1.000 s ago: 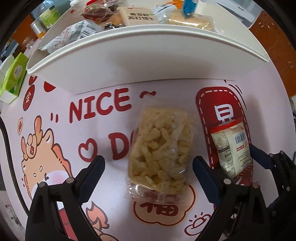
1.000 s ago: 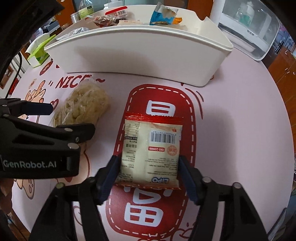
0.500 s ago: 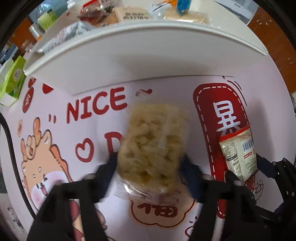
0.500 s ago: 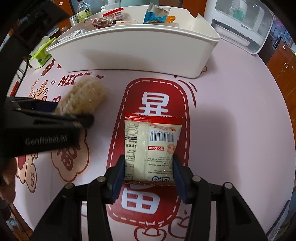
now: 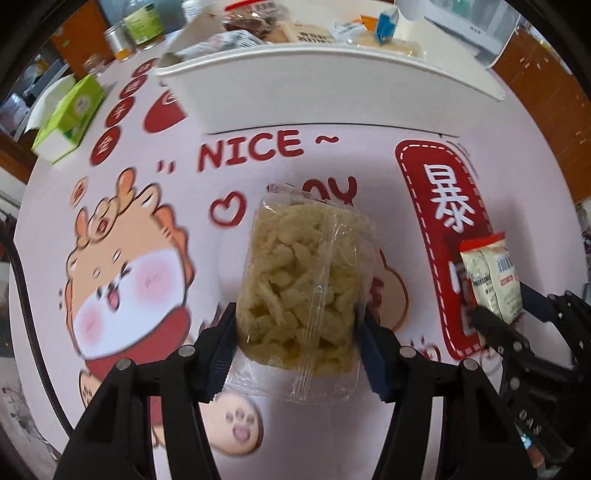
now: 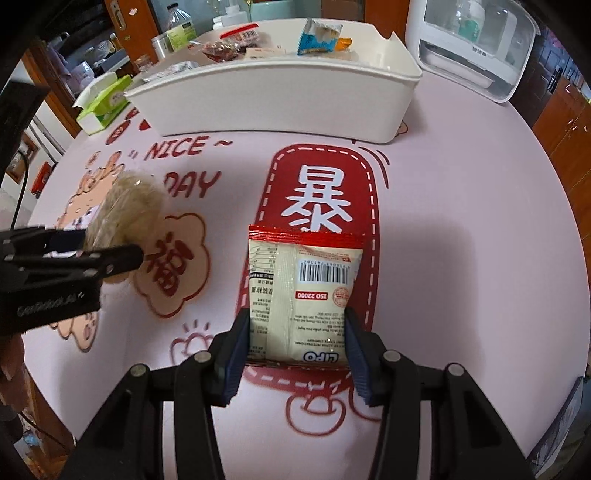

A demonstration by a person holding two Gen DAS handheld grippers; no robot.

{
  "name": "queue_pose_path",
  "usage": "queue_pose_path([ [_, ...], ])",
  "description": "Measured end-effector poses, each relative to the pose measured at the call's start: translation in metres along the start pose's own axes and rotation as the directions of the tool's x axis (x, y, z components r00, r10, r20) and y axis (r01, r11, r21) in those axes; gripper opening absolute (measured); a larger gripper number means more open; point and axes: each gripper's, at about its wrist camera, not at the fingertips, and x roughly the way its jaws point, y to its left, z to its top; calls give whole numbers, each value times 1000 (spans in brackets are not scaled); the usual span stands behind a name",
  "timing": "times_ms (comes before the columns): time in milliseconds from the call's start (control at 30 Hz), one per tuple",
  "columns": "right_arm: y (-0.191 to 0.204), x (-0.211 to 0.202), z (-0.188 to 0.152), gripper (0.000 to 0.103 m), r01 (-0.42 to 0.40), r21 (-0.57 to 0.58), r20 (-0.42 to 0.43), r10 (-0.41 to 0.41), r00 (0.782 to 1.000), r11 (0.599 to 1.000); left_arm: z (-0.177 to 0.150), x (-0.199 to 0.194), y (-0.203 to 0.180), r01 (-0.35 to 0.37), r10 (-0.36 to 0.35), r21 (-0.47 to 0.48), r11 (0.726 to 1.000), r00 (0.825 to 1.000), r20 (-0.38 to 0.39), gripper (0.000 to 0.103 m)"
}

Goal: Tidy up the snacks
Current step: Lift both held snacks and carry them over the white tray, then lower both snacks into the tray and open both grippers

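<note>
My left gripper (image 5: 295, 343) is shut on a clear bag of yellow puffed snacks (image 5: 303, 280) and holds it above the pink table mat. My right gripper (image 6: 295, 350) is shut on a cream packet with a red top edge and a barcode (image 6: 303, 291), also lifted off the mat. The packet shows at the right of the left wrist view (image 5: 491, 277), and the puffed snack bag shows at the left of the right wrist view (image 6: 125, 214). A long white bin (image 6: 280, 96) with several snacks in it stands at the back of the table; it also shows in the left wrist view (image 5: 332, 85).
A green tissue box (image 5: 70, 114) lies at the far left beside the bin. Jars and bottles (image 5: 140, 26) stand behind it. A white appliance with a clear lid (image 6: 476, 44) stands at the back right. The mat (image 6: 461, 221) carries red cartoon print.
Both grippers have closed on their snacks and lifted them. Both have drawn back from the bin, which now looks farther away.
</note>
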Motion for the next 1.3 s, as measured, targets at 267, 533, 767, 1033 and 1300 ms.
queue_pose_path([
  [267, 16, -35, 15, 48, -32, -45, 66, 34, 997, 998, -24, -41, 39, 7, -7, -6, 1000, 996, 91, 59],
  [533, 25, -92, 80, 49, -42, -90, 226, 61, 972, 995, 20, -103, 41, -50, 35, 52, 997, 966, 254, 59],
  [767, 20, -148, 156, 49, -14, -83, 399, 46, 916, 996, 89, -160, 45, -94, 73, 34, 995, 917, 392, 59],
  [1033, 1, -166, 241, 49, -5, -23, 478, 15, 878, 1000, 168, -190, 48, -185, 166, -10, 983, 856, 489, 59],
  [1300, -10, -132, 297, 49, 14, -2, 443, -11, 897, 1000, 232, -155, 66, -241, 237, -51, 969, 855, 462, 60],
])
